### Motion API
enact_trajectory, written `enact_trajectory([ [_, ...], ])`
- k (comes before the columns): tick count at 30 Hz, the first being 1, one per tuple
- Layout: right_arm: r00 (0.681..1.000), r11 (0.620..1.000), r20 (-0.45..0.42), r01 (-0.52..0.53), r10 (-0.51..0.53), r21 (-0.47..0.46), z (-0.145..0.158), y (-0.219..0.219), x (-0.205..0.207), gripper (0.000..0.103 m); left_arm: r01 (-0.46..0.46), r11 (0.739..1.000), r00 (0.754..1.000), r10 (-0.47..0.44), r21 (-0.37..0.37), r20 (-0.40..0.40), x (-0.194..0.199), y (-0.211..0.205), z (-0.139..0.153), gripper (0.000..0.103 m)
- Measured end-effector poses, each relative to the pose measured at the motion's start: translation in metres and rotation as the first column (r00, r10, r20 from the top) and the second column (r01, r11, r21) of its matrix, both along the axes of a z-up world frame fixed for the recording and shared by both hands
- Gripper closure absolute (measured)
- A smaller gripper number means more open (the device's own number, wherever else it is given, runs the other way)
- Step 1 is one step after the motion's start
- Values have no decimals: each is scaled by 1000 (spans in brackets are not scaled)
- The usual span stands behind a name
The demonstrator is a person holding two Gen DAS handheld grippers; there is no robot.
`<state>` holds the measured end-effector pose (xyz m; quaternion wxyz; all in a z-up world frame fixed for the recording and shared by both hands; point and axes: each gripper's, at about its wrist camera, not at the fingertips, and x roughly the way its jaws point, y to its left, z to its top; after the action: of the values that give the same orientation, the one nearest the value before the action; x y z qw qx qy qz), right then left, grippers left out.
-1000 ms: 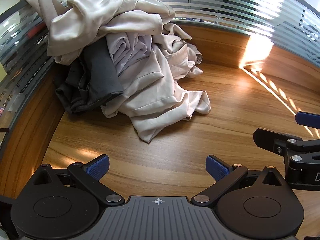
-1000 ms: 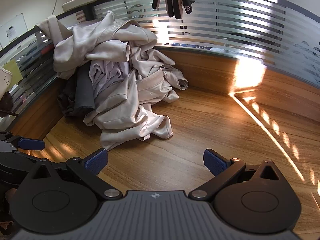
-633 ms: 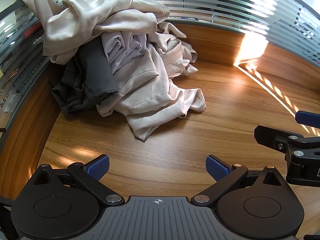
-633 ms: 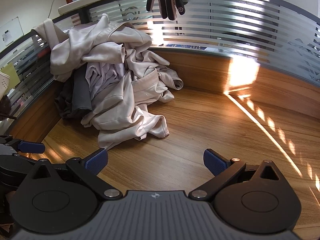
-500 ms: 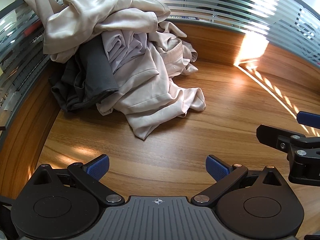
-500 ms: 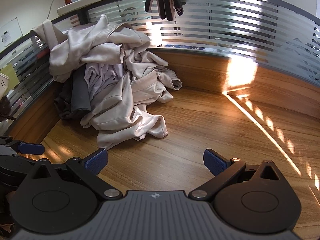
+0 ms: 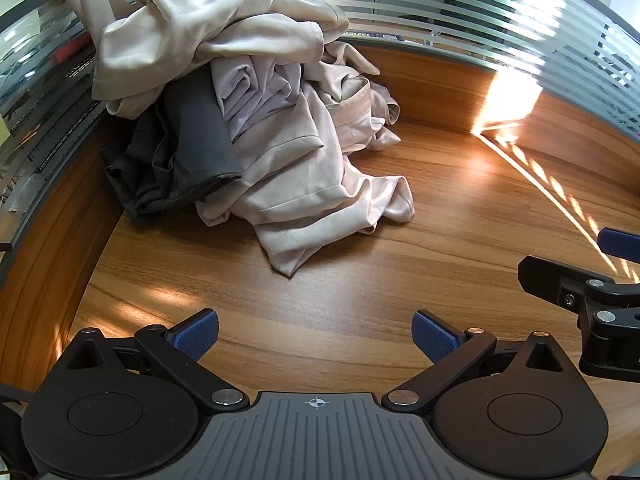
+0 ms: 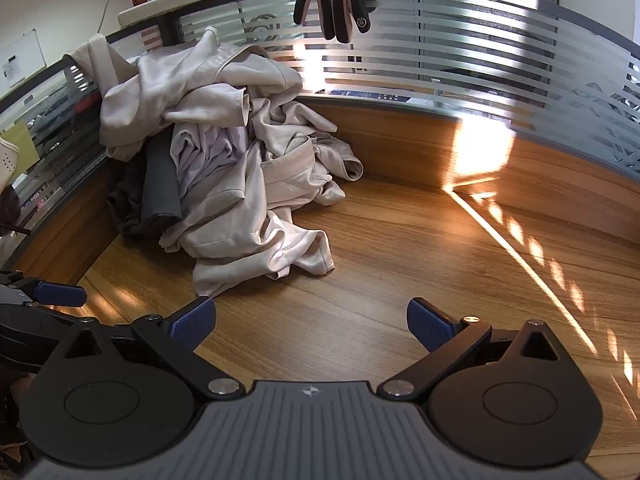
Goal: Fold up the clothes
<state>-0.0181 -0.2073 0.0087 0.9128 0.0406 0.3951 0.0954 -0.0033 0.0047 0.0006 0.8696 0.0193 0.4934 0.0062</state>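
Nearest, the left gripper (image 7: 315, 330) hangs over bare wood, its jaws spread wide and holding nothing; the right gripper (image 8: 311, 322) hangs likewise, jaws just as wide and empty. Each shows only in part in the other's view, cut off at the frame edge. Beyond both jaws lies the wooden bench (image 7: 360, 280), streaked with sun on its right side. Farther back, in the left rear corner of the bench, sits the pile of clothes (image 7: 280, 128): pale beige and lilac garments heaped over a dark grey garment (image 7: 192, 148), most of which is buried. One beige hem spills forward from the pile toward the grippers. How many garments the pile holds cannot be told. Behind the pile stands a striped glass partition (image 8: 480, 56), a black glove (image 8: 340, 4) hanging over its top rail; the left wrist view shows only the glove's fingertips.
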Motion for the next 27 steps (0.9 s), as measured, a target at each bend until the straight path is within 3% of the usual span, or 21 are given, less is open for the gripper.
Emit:
enact_trajectory([
  [27, 1000, 1000, -15, 2, -2, 0, -2, 1, 7, 1, 8, 1000, 1000, -8, 7, -16, 5, -3, -2, 0],
])
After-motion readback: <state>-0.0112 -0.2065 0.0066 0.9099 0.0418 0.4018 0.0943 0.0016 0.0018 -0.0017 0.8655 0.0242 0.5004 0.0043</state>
